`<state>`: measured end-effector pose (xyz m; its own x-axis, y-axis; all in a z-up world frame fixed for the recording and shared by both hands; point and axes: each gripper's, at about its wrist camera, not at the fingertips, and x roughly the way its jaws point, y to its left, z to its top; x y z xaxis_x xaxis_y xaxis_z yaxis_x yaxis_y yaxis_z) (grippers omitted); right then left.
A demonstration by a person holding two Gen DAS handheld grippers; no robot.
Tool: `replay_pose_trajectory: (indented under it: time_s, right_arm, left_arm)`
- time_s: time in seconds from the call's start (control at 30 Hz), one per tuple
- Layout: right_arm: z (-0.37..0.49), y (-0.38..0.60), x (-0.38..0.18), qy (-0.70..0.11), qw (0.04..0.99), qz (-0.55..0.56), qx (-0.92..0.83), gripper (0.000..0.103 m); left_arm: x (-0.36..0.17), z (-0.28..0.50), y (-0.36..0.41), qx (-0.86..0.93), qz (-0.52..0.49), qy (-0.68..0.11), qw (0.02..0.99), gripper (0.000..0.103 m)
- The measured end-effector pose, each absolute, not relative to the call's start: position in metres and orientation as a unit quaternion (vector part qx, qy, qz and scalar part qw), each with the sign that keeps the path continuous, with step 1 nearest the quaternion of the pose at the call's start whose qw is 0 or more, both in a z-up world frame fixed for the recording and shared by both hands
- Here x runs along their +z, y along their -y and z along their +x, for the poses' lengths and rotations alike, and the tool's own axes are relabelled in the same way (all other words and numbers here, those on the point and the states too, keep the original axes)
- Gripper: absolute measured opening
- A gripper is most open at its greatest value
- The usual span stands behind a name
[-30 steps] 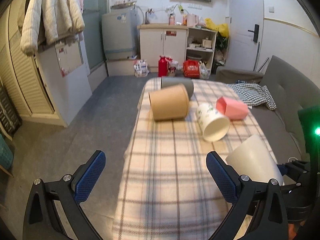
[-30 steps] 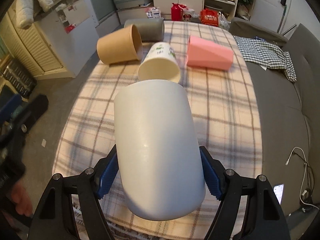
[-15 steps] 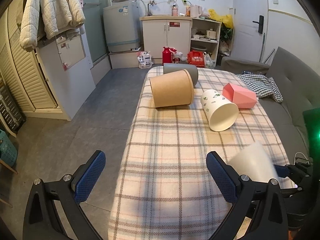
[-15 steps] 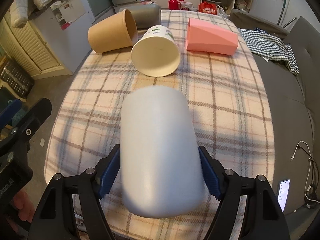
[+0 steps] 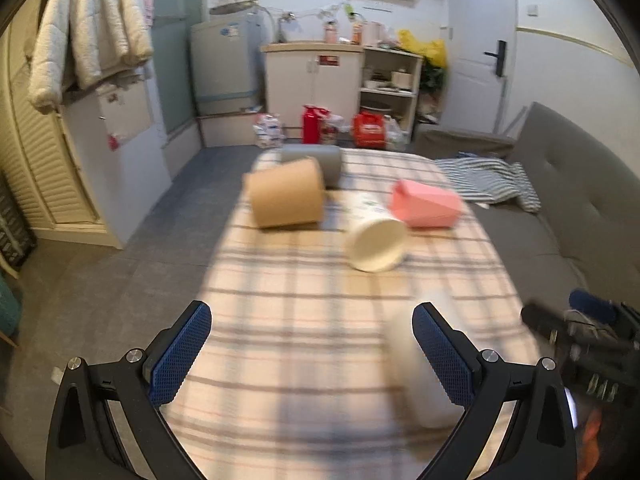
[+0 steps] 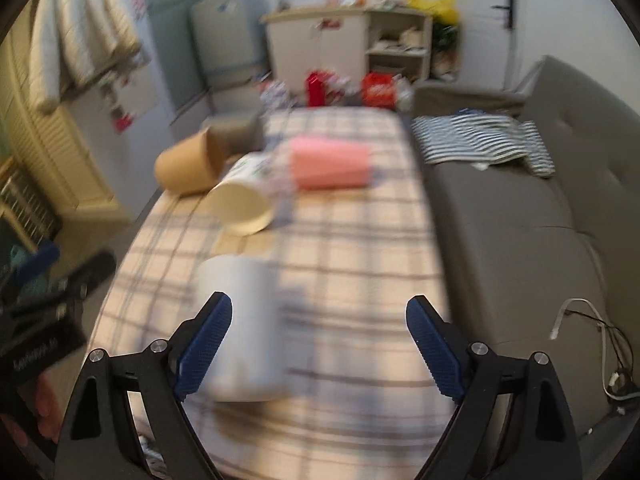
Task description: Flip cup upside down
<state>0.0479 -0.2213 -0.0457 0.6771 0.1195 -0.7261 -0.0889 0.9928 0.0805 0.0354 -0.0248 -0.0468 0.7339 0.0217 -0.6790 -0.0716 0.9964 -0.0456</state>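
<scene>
A plain white cup [image 6: 244, 328] stands bottom-up on the plaid table [image 6: 340, 248], blurred, just left of my right gripper's [image 6: 320, 344] open span and touching nothing I can make out. It also shows in the left wrist view [image 5: 420, 356], behind the right finger. My right gripper is open and empty. My left gripper [image 5: 312, 352] is open and empty above the table's near end. Further back lie a floral paper cup [image 6: 244, 204], a brown paper cup [image 6: 186, 166], a grey cup [image 6: 236, 132] and a pink cup [image 6: 330, 162], all on their sides.
A grey sofa [image 6: 520, 208] with a checked cloth [image 6: 484, 140] runs along the table's right side. The floor [image 5: 120, 248] drops off on the left. Cabinets and a fridge [image 5: 224, 68] stand at the far wall. A cable [image 6: 592, 320] lies beside the sofa.
My right gripper has opened and let go of the white cup, which now stands bottom-up on the table. The right gripper has pulled back and to the right. Both views are blurred by motion.
</scene>
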Motion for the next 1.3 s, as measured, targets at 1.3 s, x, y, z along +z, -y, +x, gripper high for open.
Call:
replay_pose_trajectory:
  time_s: [1.3]
  right_arm:
    - [0.056,0.253,-0.078,-0.418,0.906,0.052,0.041,0.089]
  left_arm:
    - [-0.075,0.072,0.072,-0.078,0.002,-0.465,0.882,0.078]
